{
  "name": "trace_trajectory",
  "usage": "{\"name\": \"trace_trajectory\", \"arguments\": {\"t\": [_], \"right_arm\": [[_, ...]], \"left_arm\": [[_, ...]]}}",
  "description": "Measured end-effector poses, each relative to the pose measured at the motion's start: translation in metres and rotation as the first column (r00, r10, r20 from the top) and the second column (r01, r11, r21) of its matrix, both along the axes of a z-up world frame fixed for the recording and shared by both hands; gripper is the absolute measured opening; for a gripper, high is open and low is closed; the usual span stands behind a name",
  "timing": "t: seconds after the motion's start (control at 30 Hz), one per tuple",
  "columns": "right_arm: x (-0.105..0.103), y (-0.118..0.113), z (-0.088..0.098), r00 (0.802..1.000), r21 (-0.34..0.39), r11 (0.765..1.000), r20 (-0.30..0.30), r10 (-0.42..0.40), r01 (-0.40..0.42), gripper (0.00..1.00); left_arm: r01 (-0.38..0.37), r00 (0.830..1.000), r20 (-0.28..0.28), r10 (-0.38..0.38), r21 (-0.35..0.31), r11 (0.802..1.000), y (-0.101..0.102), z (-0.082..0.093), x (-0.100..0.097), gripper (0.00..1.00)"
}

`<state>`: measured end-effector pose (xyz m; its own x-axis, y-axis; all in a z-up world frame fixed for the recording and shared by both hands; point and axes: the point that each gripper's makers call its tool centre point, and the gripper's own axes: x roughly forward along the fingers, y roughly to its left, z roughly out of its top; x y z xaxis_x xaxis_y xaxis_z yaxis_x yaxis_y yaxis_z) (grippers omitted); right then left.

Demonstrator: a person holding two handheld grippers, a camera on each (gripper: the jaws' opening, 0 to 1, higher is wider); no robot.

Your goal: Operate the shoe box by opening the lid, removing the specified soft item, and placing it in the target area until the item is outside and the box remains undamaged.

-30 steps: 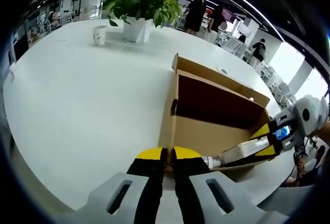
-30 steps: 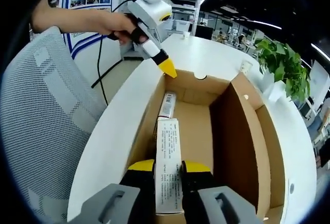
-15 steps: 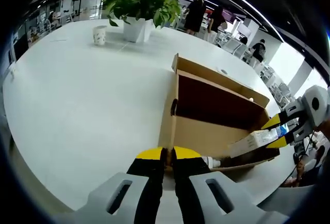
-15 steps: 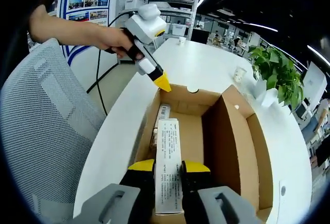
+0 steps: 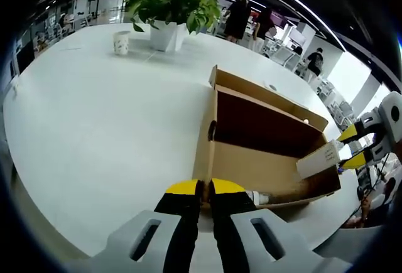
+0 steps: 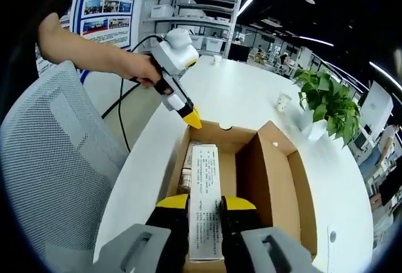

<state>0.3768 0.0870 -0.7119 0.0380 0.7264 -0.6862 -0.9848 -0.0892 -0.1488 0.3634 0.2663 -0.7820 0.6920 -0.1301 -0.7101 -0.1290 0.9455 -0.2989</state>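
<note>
Right hand-held gripper (image 6: 205, 203) pinches the white packet (image 6: 205, 207), raised above the open shoe box (image 6: 276, 179). Left hand-held gripper (image 5: 205, 188) is pressed together on the box wall, steadying it. Lid open; placing on the worktop (image 5: 94, 116) remains.

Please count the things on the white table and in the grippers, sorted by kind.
Cardboard shoe box: 1
Potted plant: 1
Paper cup: 1
White printed carton in the right gripper: 1
Total: 4
</note>
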Motion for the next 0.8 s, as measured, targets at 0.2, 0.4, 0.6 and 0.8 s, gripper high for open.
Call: {"name": "trace_trajectory", "arguments": {"t": [0.2,0.4,0.6,0.8], "right_arm": [[-0.005,-0.004,0.015,1.0,0.008,1.0,0.003,0.006,-0.006,0.15],[-0.006,-0.01,0.028,1.0,0.017,1.0,0.013,0.007,-0.007,0.15],[-0.006,-0.02,0.034,0.999,0.005,1.0,0.03,0.014,-0.014,0.15],[-0.004,-0.033,0.041,0.999,0.004,1.0,0.039,0.002,-0.002,0.15]], "left_arm": [[0.0,1.0,0.004,0.0,0.004,1.0,-0.001,0.001,-0.001,0.04],[0.0,1.0,0.006,0.0,0.004,1.0,-0.007,0.003,-0.006,0.04],[0.0,1.0,0.008,0.0,0.001,1.0,-0.009,0.005,-0.007,0.04],[0.0,1.0,0.009,0.0,0.001,1.0,-0.01,0.006,-0.008,0.04]]}}
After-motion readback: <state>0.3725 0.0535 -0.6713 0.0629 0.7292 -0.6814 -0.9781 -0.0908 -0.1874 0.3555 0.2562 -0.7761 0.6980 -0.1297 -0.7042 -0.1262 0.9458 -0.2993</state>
